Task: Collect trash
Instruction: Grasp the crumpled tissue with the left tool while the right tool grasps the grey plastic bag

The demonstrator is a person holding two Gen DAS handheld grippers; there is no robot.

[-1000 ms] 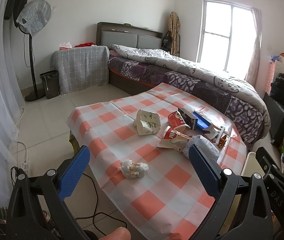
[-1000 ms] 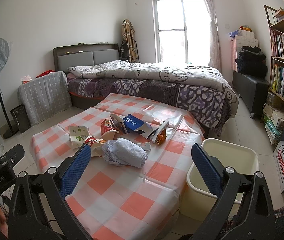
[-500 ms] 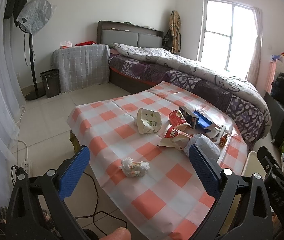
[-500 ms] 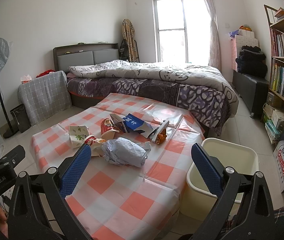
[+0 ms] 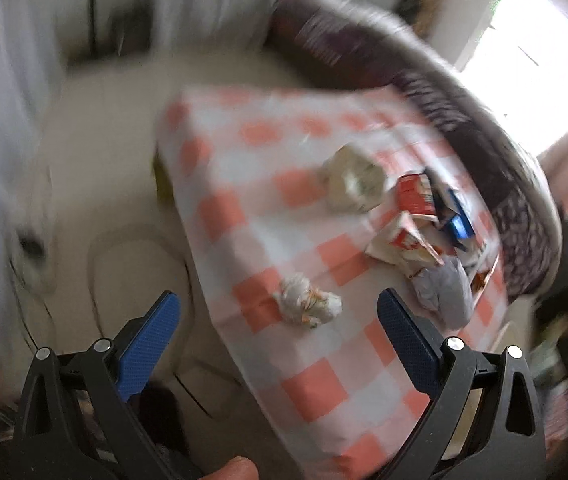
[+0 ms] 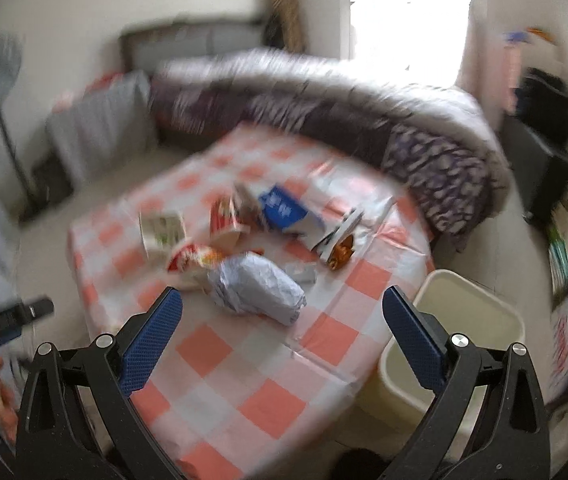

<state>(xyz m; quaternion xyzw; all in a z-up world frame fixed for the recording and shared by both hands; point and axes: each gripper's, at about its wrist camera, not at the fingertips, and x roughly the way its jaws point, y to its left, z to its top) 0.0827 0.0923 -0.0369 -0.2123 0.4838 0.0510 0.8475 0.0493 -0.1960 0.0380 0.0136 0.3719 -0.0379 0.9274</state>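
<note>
Blue-padded fingers [image 5: 145, 346] of the left gripper [image 5: 279, 332] stand wide apart, empty, angled down over the near edge of the checkered table [image 5: 312, 388]; a crumpled wrapper [image 5: 308, 306] lies on the cloth between them. The right gripper [image 6: 281, 330] is likewise spread and empty above that table, a grey crumpled bag [image 6: 257, 286] just ahead, cartons [image 6: 284, 212] beyond. A cream bin [image 6: 458, 344] stands right of the table, a bed [image 6: 364, 116] behind. Both views are blurred.

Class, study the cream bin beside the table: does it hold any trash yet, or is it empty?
Empty, as far as visible: the bin shows only bare cream walls inside; its bottom is hidden.
</note>
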